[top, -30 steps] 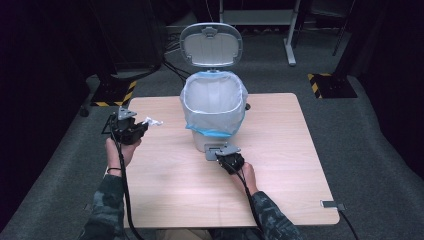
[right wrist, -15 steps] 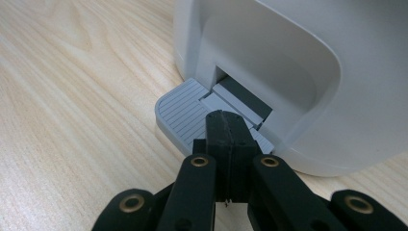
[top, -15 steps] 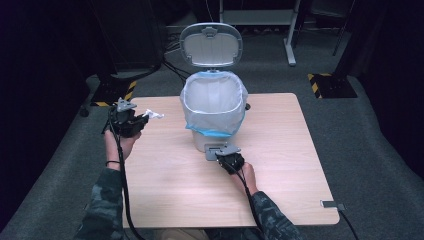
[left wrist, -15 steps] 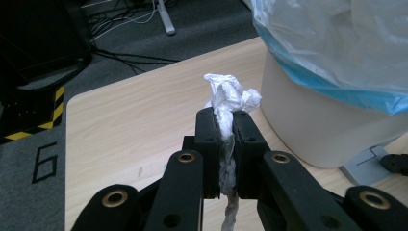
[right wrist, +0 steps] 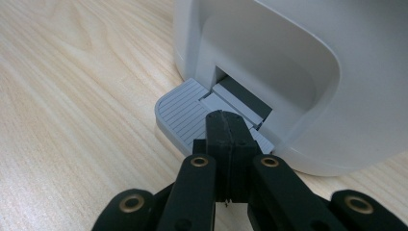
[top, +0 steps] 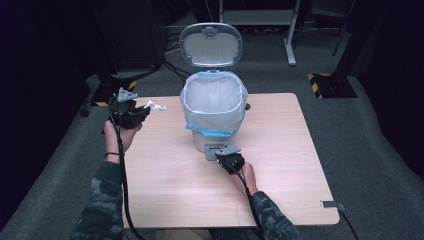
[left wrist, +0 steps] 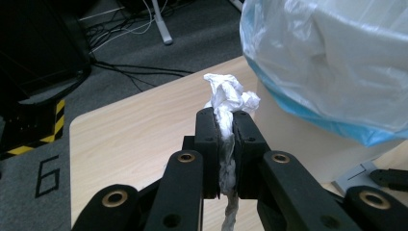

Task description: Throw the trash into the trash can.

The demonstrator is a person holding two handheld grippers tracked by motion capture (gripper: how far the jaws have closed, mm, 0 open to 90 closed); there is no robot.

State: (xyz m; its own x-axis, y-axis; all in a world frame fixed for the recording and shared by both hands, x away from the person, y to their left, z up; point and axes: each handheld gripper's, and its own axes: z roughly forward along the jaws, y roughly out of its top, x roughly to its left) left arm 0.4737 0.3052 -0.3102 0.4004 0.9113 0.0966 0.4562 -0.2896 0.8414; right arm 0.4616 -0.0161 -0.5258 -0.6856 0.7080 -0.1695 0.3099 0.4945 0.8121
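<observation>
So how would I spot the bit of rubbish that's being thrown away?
Find the white bin with its lid up, mid-table. To its left, the left gripper holds a crumpled white tissue between its jaws, the only paper scrap around.

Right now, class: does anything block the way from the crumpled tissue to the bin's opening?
Nothing visible does. The left gripper holds the tissue beside the bin; the lid stands open while the right gripper presses the pedal.

Grey carpet floor (top: 380, 130) surrounds the wooden table (top: 280, 150), dim room.
</observation>
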